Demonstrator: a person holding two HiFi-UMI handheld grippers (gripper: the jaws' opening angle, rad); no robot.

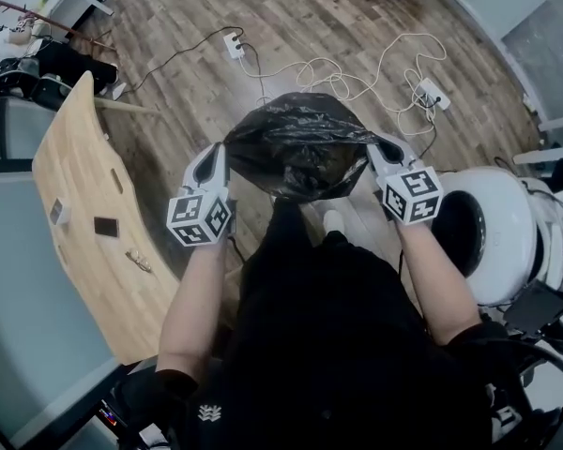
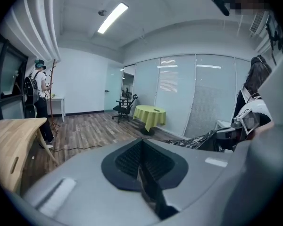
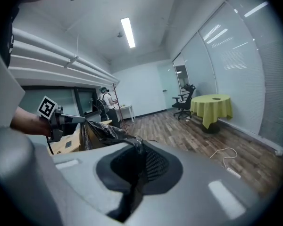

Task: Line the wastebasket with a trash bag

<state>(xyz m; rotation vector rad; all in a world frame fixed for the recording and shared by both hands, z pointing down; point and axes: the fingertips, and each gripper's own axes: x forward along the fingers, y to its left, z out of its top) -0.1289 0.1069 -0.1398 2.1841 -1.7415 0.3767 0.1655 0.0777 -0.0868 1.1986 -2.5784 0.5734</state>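
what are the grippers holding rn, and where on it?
Black trash bag, by its edge: left gripper pinches one side, right gripper the opposite side, bag spread between them.

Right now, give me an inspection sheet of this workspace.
Surface: wood floor.
Job's things: black trash bag stretched between both grippers; white round container at right, possibly the wastebasket.
Clutter: small items on wooden table.
Grippers: left gripper and right gripper each shut on the bag.
Cables: cables and two power strips on floor.
Surroundings: yellow-covered table, office chair, another person.
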